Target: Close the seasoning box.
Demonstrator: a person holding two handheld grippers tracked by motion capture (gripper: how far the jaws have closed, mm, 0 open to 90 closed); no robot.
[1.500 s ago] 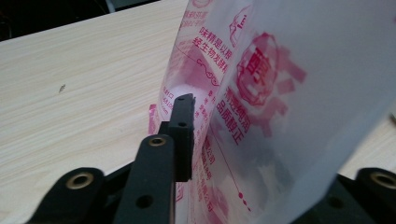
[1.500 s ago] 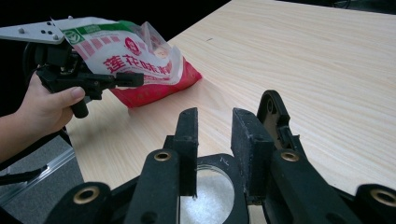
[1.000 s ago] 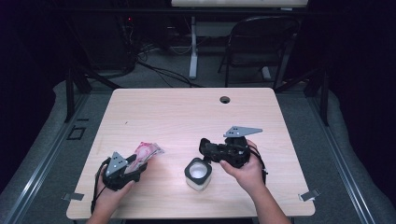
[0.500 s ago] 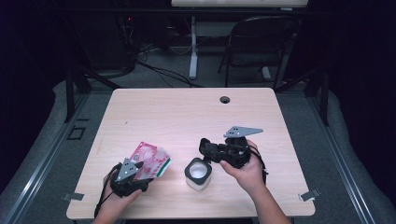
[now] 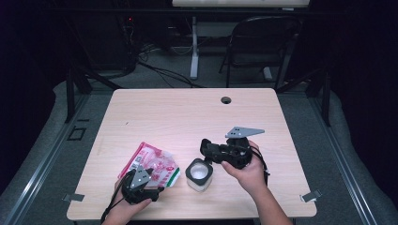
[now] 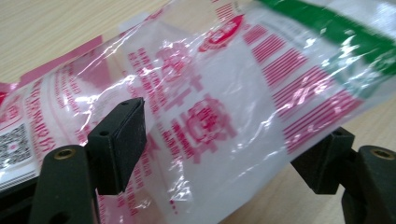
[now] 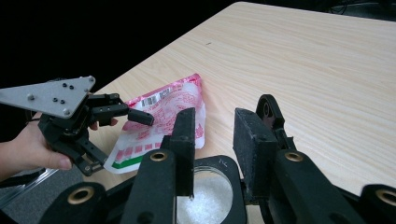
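The bag [image 6: 219, 93] carries red print: rows of small characters too blurred to read, a round red emblem [image 6: 219, 35] towards its green band [image 6: 327, 28], and a QR code [image 6: 14, 144] at the opposite end. A barcode [image 7: 152, 99] sits there too.

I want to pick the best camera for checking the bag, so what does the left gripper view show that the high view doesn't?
Left gripper view: the print up close on the plastic bag, a code at its edge, and that bag lying between the left gripper's open jaws, which have just been opening.

High view: the right gripper beside the black container of white grains, the table's hole, a chair.

Both: bag, left gripper, wooden tabletop.
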